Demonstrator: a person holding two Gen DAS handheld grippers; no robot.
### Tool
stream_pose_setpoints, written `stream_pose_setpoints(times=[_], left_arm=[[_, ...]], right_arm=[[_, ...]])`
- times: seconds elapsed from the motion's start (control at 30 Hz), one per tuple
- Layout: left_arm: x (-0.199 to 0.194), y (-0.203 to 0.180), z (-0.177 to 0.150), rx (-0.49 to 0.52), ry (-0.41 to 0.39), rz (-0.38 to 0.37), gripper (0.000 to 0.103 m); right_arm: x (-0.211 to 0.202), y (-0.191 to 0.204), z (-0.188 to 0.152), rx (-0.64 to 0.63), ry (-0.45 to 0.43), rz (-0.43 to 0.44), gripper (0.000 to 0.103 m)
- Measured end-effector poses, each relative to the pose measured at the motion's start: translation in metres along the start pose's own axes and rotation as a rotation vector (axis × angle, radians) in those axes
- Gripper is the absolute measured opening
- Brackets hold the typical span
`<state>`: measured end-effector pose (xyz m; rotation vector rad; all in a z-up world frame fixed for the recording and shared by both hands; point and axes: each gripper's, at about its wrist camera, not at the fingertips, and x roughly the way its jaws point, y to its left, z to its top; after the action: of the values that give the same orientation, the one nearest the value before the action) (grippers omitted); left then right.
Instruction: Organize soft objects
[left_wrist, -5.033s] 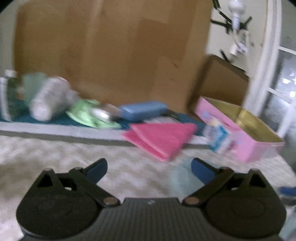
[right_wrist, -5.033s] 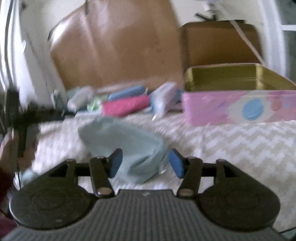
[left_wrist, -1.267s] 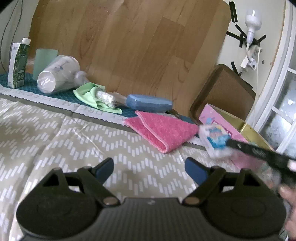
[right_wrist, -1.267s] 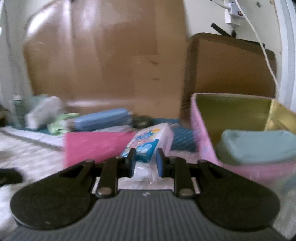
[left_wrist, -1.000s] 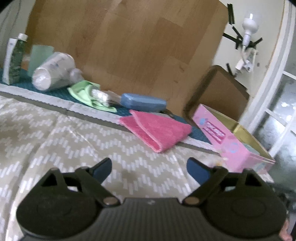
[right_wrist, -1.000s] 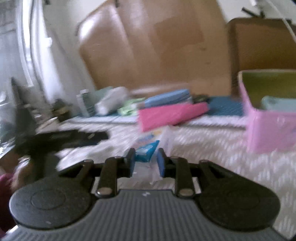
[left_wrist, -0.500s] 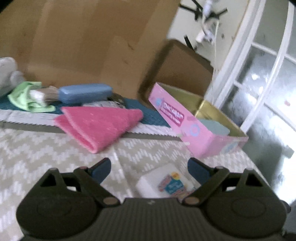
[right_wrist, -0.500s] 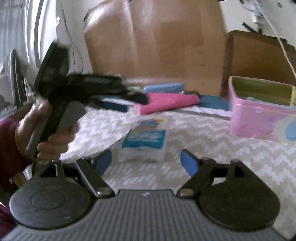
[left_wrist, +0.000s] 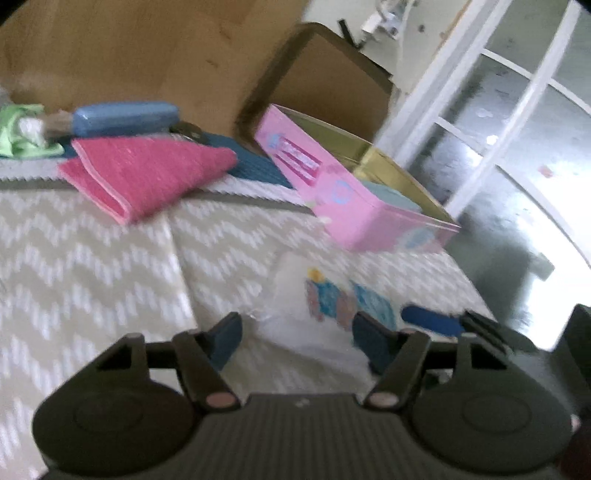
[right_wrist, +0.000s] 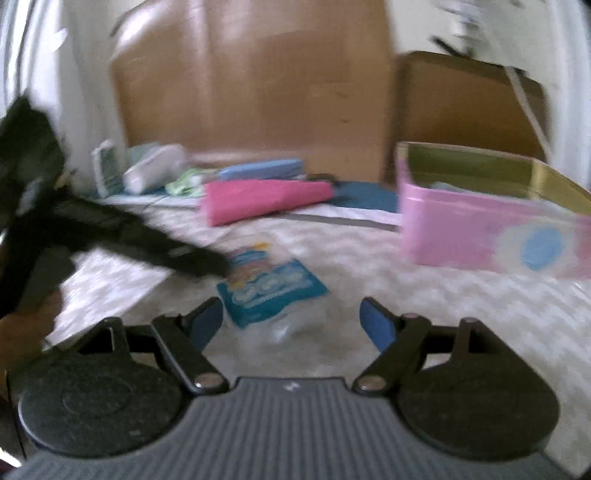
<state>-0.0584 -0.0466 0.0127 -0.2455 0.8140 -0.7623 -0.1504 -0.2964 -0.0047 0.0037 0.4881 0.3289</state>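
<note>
A tissue packet (left_wrist: 325, 302) with a blue printed label lies on the chevron cloth, also seen from the right wrist as the packet (right_wrist: 269, 291). My left gripper (left_wrist: 297, 338) straddles the packet and its jaws are closing; the pads are not clearly pressing on it. My right gripper (right_wrist: 291, 319) is open just short of the packet, nothing gripped. One of its blue fingers (left_wrist: 430, 321) shows beside the packet. A pink tin box (left_wrist: 369, 218) stands open at the right with a pale blue cloth (left_wrist: 391, 194) inside. A folded pink towel (left_wrist: 147, 173) lies behind.
A blue case (left_wrist: 125, 116) and a green cloth (left_wrist: 18, 136) lie at the back by a wooden board. A brown box (right_wrist: 469, 103) stands behind the pink tin (right_wrist: 480, 236). Stacked cups (right_wrist: 155, 173) and a carton (right_wrist: 105, 168) sit far left. A hand (right_wrist: 22, 332) holds the left gripper.
The right gripper set the tissue packet down on the cloth and opened. The left gripper swung right to the packet and its jaws have narrowed around it.
</note>
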Motion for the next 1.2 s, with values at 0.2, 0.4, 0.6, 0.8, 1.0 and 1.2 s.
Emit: stream_pose_setpoints(times=[0.2, 0.4, 0.6, 0.8, 1.0, 1.2], left_arm=[[-0.02, -0.002, 0.006, -0.047, -0.06, -0.015, 0.083], [-0.028, 0.008, 0.016, -0.08, -0.093, 0.02, 0.081], [-0.005, -0.005, 0.014, -0.031, -0.033, 0.014, 0.071], [0.022, -0.018, 0.014, -0.015, 0.041, 0.014, 0.047], [0.02, -0.063, 0.07, 0.097, -0.06, -0.041, 0.049], [0.074, -0.116, 0.126, 0.227, -0.108, -0.023, 0.052]], right_arm=[[-0.023, -0.022, -0.006, 0.04, -0.019, -0.014, 0.083], [-0.022, -0.002, -0.011, -0.012, -0.001, 0.025, 0.083], [-0.016, 0.01, -0.012, -0.03, 0.019, 0.027, 0.083], [0.002, -0.003, -0.004, 0.002, 0.061, 0.021, 0.053], [-0.026, -0.014, 0.016, -0.048, -0.139, -0.068, 0.053], [-0.027, -0.057, 0.047, -0.053, -0.272, -0.223, 0.053]])
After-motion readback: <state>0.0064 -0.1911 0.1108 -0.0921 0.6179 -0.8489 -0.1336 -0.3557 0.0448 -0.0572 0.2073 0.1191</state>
